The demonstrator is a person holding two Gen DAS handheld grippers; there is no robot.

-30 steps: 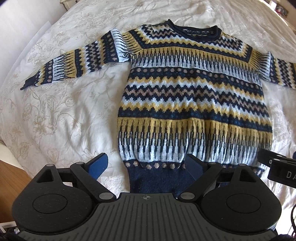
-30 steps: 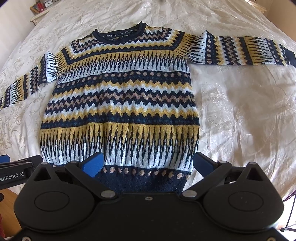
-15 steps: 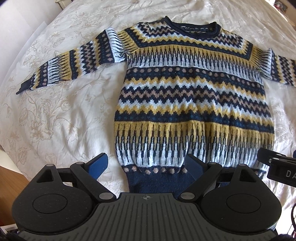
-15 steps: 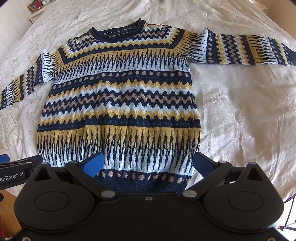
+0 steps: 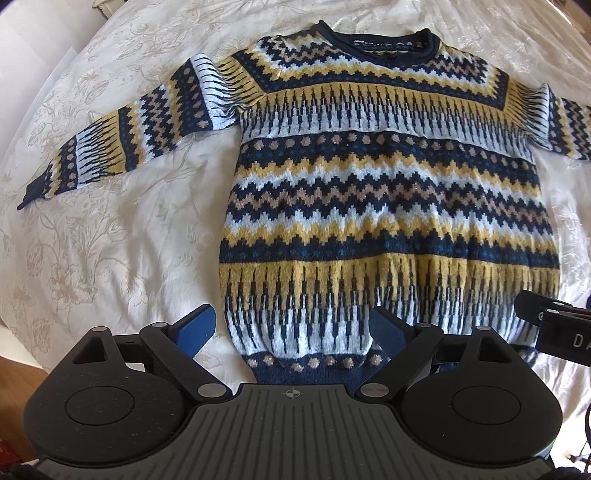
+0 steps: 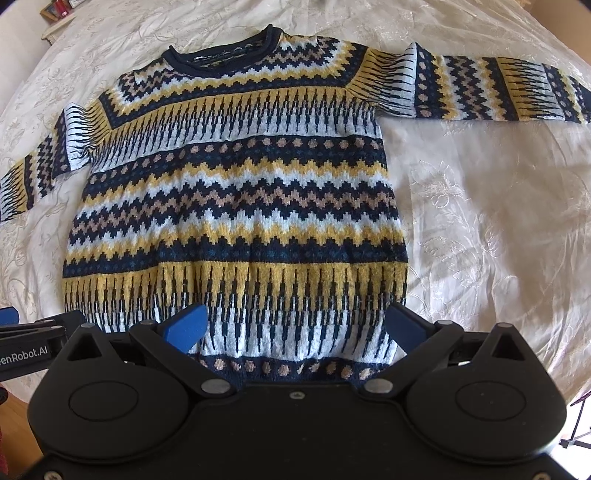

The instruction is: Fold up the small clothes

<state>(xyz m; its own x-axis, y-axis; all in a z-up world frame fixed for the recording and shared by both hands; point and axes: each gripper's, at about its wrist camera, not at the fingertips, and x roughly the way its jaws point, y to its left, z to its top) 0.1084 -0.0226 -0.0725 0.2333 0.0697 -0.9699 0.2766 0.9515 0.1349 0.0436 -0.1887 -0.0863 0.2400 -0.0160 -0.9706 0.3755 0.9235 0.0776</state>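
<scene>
A knitted sweater (image 5: 384,192) (image 6: 236,192) in navy, yellow, white and tan zigzag bands lies flat and face up on the bed, both sleeves spread out sideways and the neck at the far end. Over its lower left corner near the navy hem my left gripper (image 5: 291,325) stands open, one blue pad off the cloth and one above it. My right gripper (image 6: 295,325) is open too, above the lower right part of the hem, its right pad near the sweater's side edge. Nothing is held between either pair of fingers.
The sweater rests on a cream floral bedspread (image 5: 110,240) (image 6: 480,221) with bare cloth on both sides. The other gripper's black body (image 5: 554,332) (image 6: 29,347) shows at each view's edge. A shelf with small items (image 6: 55,11) stands beyond the bed's far left corner.
Both grippers have come lower and closer over the sweater's hem, so the sweater looks larger in both views. The jaws have stayed wide apart.
</scene>
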